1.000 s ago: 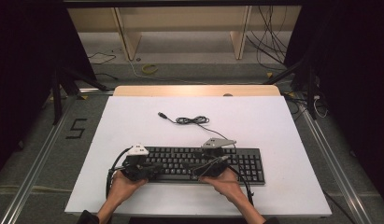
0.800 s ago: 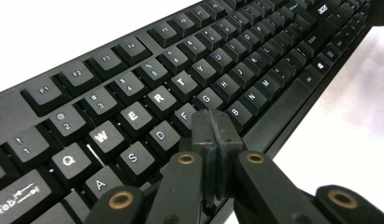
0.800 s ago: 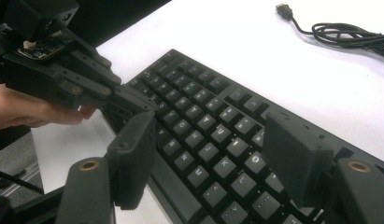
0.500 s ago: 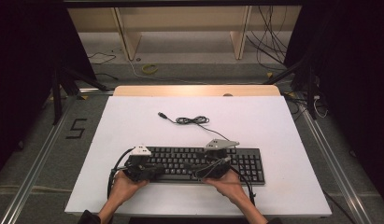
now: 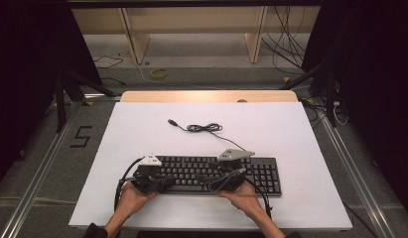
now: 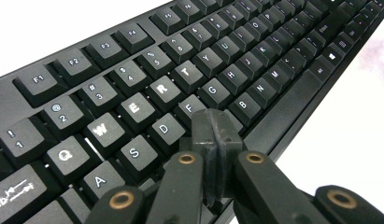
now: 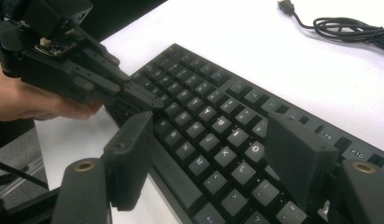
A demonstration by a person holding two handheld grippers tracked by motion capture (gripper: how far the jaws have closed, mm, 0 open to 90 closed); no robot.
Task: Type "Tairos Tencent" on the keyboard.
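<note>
At the near edge of the table: a black keyboard (image 5: 211,173) lies flat, its long side running left to right, close to the person's side.
Keyboard keys: in the left gripper view (image 6: 133,107) the letter rows read Q W E R T, A S D F G; the space bar runs along the near edge.
Keyboard cable: a black cable (image 5: 204,128) leaves the back of the keyboard and lies in a loose coil on the table, its plug end (image 5: 171,121) pointing to the far left.
Left hand-held gripper (image 5: 164,182): its 2 jaws are pressed together with nothing between them; the tip (image 6: 213,123) sits over the keys beside F and D, whether it touches them I cannot tell.
Right hand-held gripper (image 5: 211,184): its 2 jaws are spread wide (image 7: 217,163), standing over the right-hand letter keys, with no key pinched.
Hands: a left hand (image 5: 132,196) and a right hand (image 5: 238,196) each hold 1 gripper from the near side.
Table (image 5: 291,144): white top, a wooden strip along its far edge.
Floor: a figure 5 (image 5: 81,136) is marked to the left of the table.
</note>
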